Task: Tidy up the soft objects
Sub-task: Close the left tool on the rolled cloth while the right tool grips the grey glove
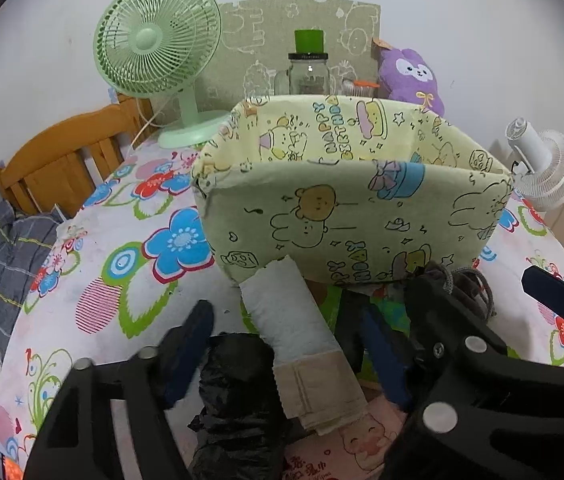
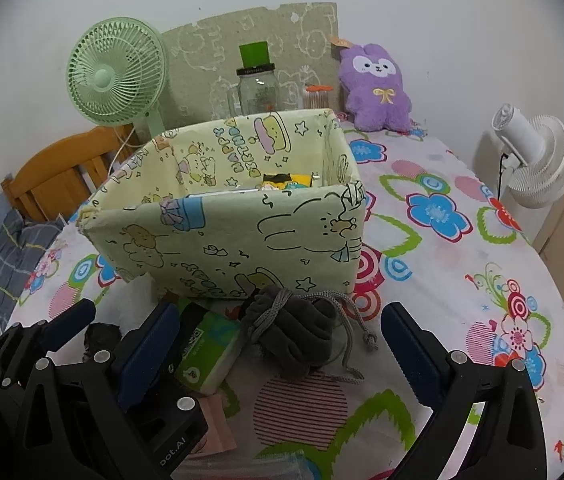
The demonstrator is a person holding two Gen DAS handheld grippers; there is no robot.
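A yellow-green fabric basket (image 1: 321, 240) (image 2: 222, 240) with cartoon prints stands on the flowered table, with a yellow packet (image 2: 285, 180) inside. Just in front of it, my left gripper (image 1: 287, 350) is open around a rolled white cloth with a beige band (image 1: 301, 332) and a crumpled black bag (image 1: 238, 392). The bag lies against the left pad, and a gap shows at the right pad. My right gripper (image 2: 282, 344) stands wide open around a grey drawstring pouch (image 2: 297, 332), with a green tissue pack (image 2: 210, 356) by its left finger.
A purple plush (image 2: 377, 88), a glass jar with a green lid (image 2: 258, 88) and a green fan (image 2: 114, 76) stand behind the basket. A white fan (image 2: 533, 160) is at the right edge. A pink wipes pack (image 1: 361, 444) lies under the left gripper. A wooden headboard (image 1: 62, 152) is at the left.
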